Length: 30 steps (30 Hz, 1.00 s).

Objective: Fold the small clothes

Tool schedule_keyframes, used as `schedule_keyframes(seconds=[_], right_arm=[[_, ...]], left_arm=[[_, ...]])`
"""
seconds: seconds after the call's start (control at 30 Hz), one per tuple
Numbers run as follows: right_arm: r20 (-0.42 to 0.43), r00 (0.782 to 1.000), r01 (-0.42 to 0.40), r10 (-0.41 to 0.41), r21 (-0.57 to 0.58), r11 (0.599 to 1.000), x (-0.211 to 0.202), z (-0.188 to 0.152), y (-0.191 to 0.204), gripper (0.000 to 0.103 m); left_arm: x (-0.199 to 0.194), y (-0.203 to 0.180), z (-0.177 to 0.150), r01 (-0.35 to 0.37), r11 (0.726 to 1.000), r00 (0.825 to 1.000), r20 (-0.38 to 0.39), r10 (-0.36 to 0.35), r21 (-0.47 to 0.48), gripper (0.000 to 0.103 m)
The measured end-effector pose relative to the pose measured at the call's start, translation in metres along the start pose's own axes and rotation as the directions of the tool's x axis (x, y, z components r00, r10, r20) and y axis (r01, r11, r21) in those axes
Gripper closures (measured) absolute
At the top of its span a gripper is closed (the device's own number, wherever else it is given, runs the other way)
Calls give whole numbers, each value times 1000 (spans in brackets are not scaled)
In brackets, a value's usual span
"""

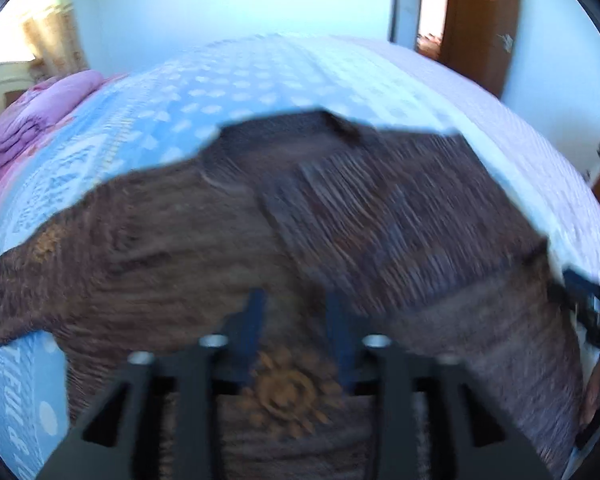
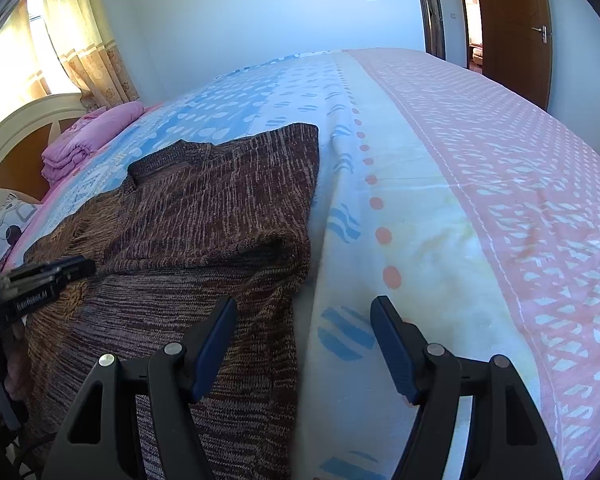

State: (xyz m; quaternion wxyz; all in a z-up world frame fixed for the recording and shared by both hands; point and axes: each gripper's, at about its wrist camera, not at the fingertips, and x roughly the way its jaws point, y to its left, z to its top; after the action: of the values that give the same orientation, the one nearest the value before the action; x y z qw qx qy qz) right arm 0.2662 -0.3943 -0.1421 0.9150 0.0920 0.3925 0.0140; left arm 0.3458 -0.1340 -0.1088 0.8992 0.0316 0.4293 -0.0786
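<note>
A brown knitted sweater point(image 1: 260, 240) with an orange sun motif lies spread on the bed; one sleeve is folded across its body. It also shows in the right wrist view point(image 2: 204, 232). My left gripper point(image 1: 296, 316) hovers over the sweater's lower middle, its blue fingers apart with nothing between them; the view is blurred. My right gripper point(image 2: 304, 328) is open and empty above the sweater's right edge, one finger over the knit, the other over the sheet. The left gripper point(image 2: 48, 276) shows at the left edge of the right wrist view.
The bed is covered with a blue, white and pink patterned sheet point(image 2: 440, 200). A folded pink quilt point(image 2: 92, 136) lies by the headboard point(image 2: 24, 128). Curtains hang at the far left, a brown door point(image 2: 512, 32) stands at the far right.
</note>
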Motion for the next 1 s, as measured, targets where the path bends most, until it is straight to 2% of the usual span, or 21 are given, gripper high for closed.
schedule_keyframes(seconds=[0.07, 0.2, 0.3, 0.37, 0.43, 0.47, 0.53, 0.63, 0.67, 0.73, 0.9, 1.0], right_arm=[[1, 1000, 3, -3, -3, 1000, 0, 0, 1, 33], [1, 1000, 5, -5, -9, 1000, 1, -1, 3, 33], [0, 1000, 9, -9, -16, 1000, 2, 0, 5, 33], [2, 1000, 9, -9, -19, 1000, 1, -1, 5, 33], [3, 1000, 9, -9, -22, 1000, 1, -2, 6, 33], [2, 1000, 8, -8, -23, 1000, 1, -2, 6, 33], [5, 1000, 8, -8, -26, 1000, 1, -2, 6, 33], [13, 1000, 8, -7, -26, 1000, -1, -2, 7, 33], [15, 1000, 8, -7, -22, 1000, -1, -2, 6, 33], [15, 1000, 7, -6, -15, 1000, -1, -1, 5, 33], [12, 1000, 11, -11, -14, 1000, 0, -1, 5, 33], [47, 999, 7, -7, -13, 1000, -8, 3, 6, 33]], left_arm=[[0, 11, 13, -3, 999, 999, 35, 5, -32, 52], [21, 20, 40, -10, 999, 999, 31, 11, -41, 52], [56, 21, 54, -19, 999, 1000, -18, 18, -35, 55], [75, 22, 55, -7, 999, 998, -70, 4, -40, 70], [75, 20, 54, 35, 998, 998, -55, -38, -48, 97], [72, 18, 54, 49, 998, 998, -47, -51, -40, 100], [63, 16, 57, 62, 997, 998, -16, -63, -37, 101], [56, 27, 70, 27, 997, 1000, 12, -26, -71, 101], [57, 31, 74, 32, 996, 999, 11, -31, -83, 101], [61, 33, 79, -14, 997, 1000, 15, 15, -76, 103], [73, 39, 77, -58, 996, 998, -10, 58, -61, 103], [55, 34, 68, -23, 998, 1000, 16, 24, -55, 100]])
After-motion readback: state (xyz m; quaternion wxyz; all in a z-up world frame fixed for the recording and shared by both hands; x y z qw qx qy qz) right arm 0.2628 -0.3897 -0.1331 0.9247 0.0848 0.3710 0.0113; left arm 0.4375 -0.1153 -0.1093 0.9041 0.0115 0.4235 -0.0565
